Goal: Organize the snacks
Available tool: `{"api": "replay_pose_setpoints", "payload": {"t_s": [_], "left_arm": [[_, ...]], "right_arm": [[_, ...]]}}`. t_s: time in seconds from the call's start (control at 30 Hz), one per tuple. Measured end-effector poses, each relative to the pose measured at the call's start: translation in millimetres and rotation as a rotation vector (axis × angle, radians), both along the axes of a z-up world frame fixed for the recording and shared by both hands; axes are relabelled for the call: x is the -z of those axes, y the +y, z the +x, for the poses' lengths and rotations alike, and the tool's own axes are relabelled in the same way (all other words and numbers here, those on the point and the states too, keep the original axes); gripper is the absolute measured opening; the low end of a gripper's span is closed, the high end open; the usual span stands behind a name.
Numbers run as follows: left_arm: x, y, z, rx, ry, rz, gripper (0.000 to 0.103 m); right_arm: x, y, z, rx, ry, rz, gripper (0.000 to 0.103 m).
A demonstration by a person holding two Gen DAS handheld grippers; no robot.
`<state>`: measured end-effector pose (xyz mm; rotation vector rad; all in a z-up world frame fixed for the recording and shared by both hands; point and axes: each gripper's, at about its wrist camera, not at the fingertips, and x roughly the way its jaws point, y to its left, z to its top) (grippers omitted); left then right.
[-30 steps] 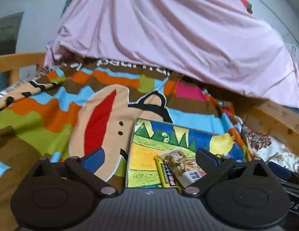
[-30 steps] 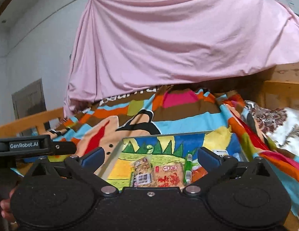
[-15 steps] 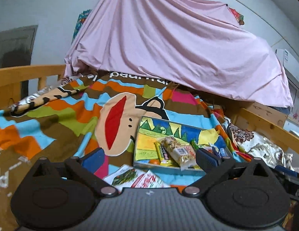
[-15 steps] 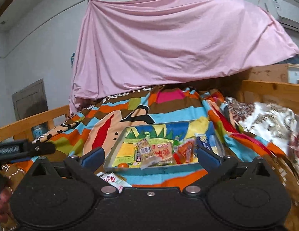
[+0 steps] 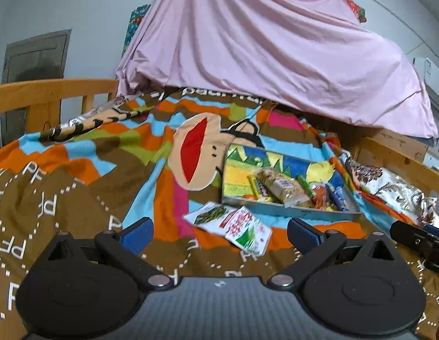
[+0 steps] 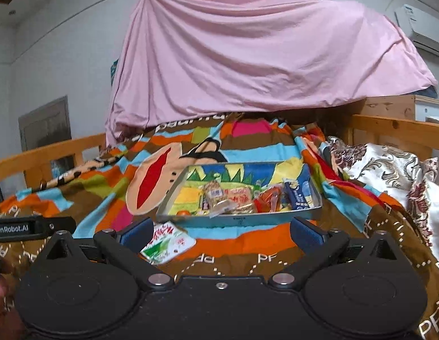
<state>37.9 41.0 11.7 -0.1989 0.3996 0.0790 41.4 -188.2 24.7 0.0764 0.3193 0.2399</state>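
Note:
A shallow metal tray with a cartoon landscape inside lies on the striped blanket and holds several snack packets. It also shows in the right wrist view, with packets in it. Two flat white and green snack packets lie on the blanket in front of the tray, near its left corner; one packet shows in the right wrist view. My left gripper is open and empty, a little short of those packets. My right gripper is open and empty, in front of the tray.
A colourful blanket covers the bed. Wooden rails run along the left and the right. A pink sheet hangs over the far end. A floral pillow lies at the right.
Both grippers have pulled back from the tray, which now looks smaller and farther. The loose packets in front of the tray have come into view. Both grippers stay open.

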Motion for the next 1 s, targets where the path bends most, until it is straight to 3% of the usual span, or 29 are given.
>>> {"api": "replay_pose_setpoints", "payload": {"t_s": [0.37,1.0], "left_arm": [[12,11,16,-0.022,0.06,0.011,0.102],[25,41,50,-0.065,0.121,-0.08,0.102]], "right_arm": [[18,20,19,-0.052,0.055,-0.041,0.102],[33,44,36,-0.132,0.109,-0.07,0.102]]}}
